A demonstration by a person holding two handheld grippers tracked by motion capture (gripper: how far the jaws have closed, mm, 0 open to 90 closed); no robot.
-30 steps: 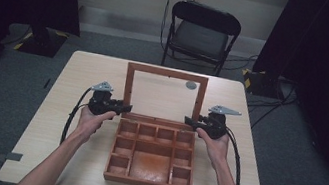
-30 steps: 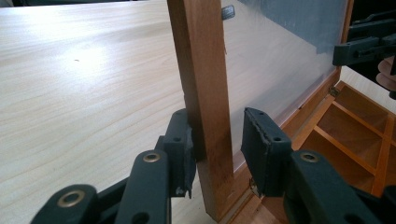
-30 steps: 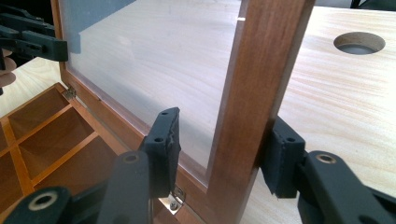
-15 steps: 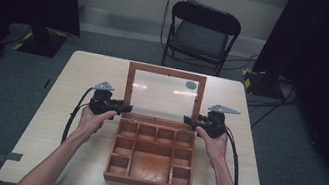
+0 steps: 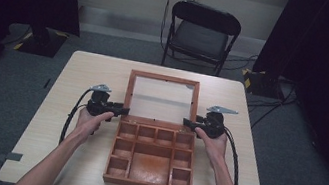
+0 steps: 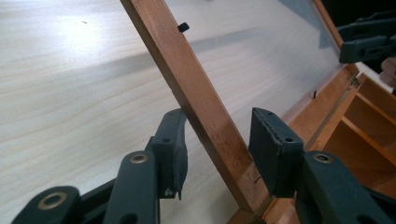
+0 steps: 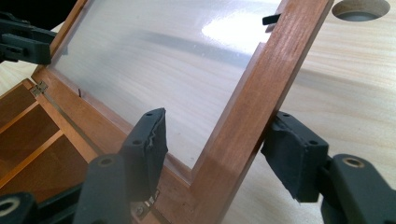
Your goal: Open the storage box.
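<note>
High view sat above the near edge of the table (image 5: 79, 73), faced forward and down, far enough to take in the whole wooden box (image 5: 150, 163) and the chair (image 5: 202, 33) behind it. Left gripper view rode close at the lid frame (image 6: 196, 100), left post, looking across it. Right gripper view sat equally close at the right post. Both gripper views shared the lid's clear pane (image 7: 159, 60) and hinge edge.
</note>
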